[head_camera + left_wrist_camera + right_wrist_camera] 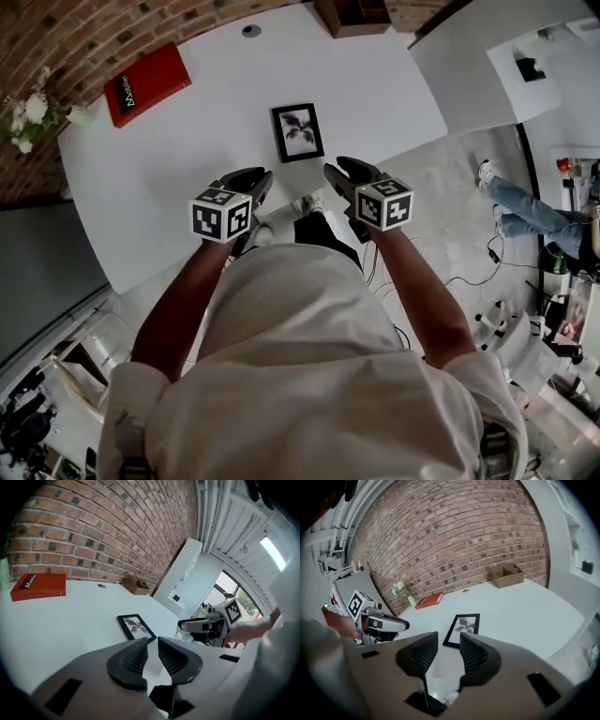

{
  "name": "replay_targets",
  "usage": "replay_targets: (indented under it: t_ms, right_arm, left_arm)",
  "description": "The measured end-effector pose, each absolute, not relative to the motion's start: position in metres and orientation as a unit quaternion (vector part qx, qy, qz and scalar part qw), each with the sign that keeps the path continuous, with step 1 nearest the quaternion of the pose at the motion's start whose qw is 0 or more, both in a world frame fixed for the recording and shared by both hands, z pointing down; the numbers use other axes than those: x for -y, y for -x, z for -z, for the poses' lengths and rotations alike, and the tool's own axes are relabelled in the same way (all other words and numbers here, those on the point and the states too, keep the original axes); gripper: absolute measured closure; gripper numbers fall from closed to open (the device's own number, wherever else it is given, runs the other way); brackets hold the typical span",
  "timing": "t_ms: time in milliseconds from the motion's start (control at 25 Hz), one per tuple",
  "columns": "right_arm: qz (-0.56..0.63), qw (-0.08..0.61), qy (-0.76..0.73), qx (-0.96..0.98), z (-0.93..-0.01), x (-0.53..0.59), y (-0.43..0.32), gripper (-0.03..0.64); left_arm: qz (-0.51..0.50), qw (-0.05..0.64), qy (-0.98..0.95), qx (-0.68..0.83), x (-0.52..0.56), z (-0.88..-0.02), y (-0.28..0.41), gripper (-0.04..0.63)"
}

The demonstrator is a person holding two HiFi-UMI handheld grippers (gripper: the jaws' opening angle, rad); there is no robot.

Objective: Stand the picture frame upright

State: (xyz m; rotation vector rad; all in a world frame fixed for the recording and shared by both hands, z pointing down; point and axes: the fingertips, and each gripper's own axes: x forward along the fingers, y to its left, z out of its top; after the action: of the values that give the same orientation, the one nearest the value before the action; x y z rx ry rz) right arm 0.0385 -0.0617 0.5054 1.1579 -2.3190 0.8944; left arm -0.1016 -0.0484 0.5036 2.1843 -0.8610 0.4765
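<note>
Black picture frame (298, 132) flat, long axis toward wall (75, 37); left claw (152, 641), right claw (449, 637) agape.

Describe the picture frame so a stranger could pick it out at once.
Start at the white table by the brick wall. Near its front edge a black picture frame lies flat. Its plant print sets it apart from the red book.

Only lettering I can spot is on the red book (147, 82) lying on the desk (375, 94). White print on the cover starts something like "Mob", with darker print along the spine. It's all too small and blurry to read properly.
</note>
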Motion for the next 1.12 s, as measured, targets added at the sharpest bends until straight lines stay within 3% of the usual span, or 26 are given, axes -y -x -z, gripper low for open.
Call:
replay_targets:
  t_ms: [480, 1120]
  right_arm:
    - [-0.365, 0.24, -0.334, 0.835, -0.572, 0.154, -0.046, 0.468]
    - [-0.411, 0.274, -0.287, 0.821, -0.619, 0.193, -0.029, 0.476]
  left_arm:
    - [-0.226, 0.413, -0.798, 0.376, 0.122, -0.563, 0.075, 0.526]
    - [-0.256, 0.468, -0.759, 0.374, 0.169, -0.616, 0.071, 0.525]
